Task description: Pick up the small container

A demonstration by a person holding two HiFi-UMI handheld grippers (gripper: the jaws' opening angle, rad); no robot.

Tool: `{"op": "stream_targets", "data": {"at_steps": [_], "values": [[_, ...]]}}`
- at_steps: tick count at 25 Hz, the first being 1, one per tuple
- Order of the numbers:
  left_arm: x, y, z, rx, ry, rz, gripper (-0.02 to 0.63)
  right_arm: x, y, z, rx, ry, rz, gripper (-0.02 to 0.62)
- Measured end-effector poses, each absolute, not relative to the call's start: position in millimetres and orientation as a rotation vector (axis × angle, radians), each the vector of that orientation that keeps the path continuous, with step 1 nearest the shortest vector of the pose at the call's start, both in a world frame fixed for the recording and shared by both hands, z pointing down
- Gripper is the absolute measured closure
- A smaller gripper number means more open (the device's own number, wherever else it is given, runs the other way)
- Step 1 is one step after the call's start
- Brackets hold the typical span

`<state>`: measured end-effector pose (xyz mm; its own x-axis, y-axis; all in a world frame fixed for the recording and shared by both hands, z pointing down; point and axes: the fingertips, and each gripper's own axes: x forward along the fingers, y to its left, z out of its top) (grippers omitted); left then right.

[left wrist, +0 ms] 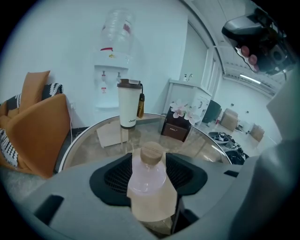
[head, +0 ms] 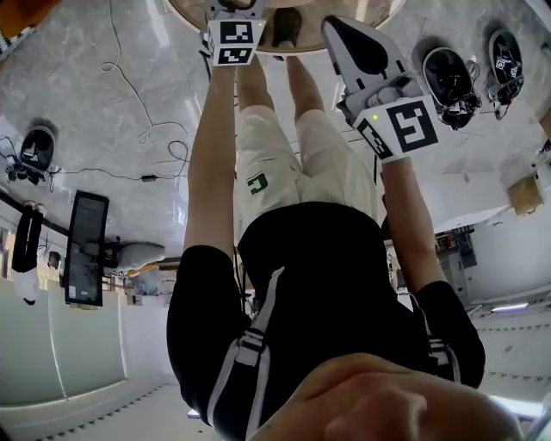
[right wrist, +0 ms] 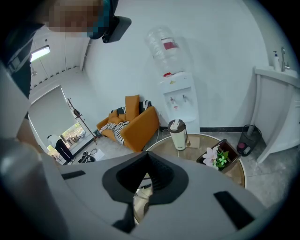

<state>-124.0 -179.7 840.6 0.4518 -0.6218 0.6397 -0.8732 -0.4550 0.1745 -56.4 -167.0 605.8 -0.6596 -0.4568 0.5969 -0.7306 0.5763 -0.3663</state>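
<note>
The small container (left wrist: 147, 180) is a clear bottle with a wooden cap and a tan label, and it stands upright between the jaws of my left gripper (left wrist: 150, 165). The black pads (left wrist: 112, 176) stand wide on either side of it and do not press on it. Its base is hidden behind the gripper body. In the head view the left gripper (head: 234, 26) reaches over the round glass table (head: 194, 13) at the top edge. My right gripper (head: 362, 47) hangs higher, to the right, off the table's rim. Its jaws (right wrist: 145, 180) are drawn together with nothing between them.
On the glass table (left wrist: 206, 145) stand a white lidded tumbler (left wrist: 128, 104), a brown box with pink flowers (left wrist: 176, 126) and a tan card (left wrist: 110, 135). An orange armchair (left wrist: 33, 136) is at the left, a water dispenser (left wrist: 110, 82) behind. Cables and devices lie on the floor (head: 129, 129).
</note>
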Motion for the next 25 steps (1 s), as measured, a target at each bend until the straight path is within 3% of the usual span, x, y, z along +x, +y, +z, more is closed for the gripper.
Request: {"op": "stream_targets", "data": {"at_steps": [15,25], "values": [[-116,-189,848,2.286,-1.248,0.787,0.461,-44,-162,612,1.017,-2.337,0.883,0.594],[-120,-189,839,2.241,-1.268,0.731,0.465,-43,-163,607,1.036,-2.335,0.895,0.594]]}}
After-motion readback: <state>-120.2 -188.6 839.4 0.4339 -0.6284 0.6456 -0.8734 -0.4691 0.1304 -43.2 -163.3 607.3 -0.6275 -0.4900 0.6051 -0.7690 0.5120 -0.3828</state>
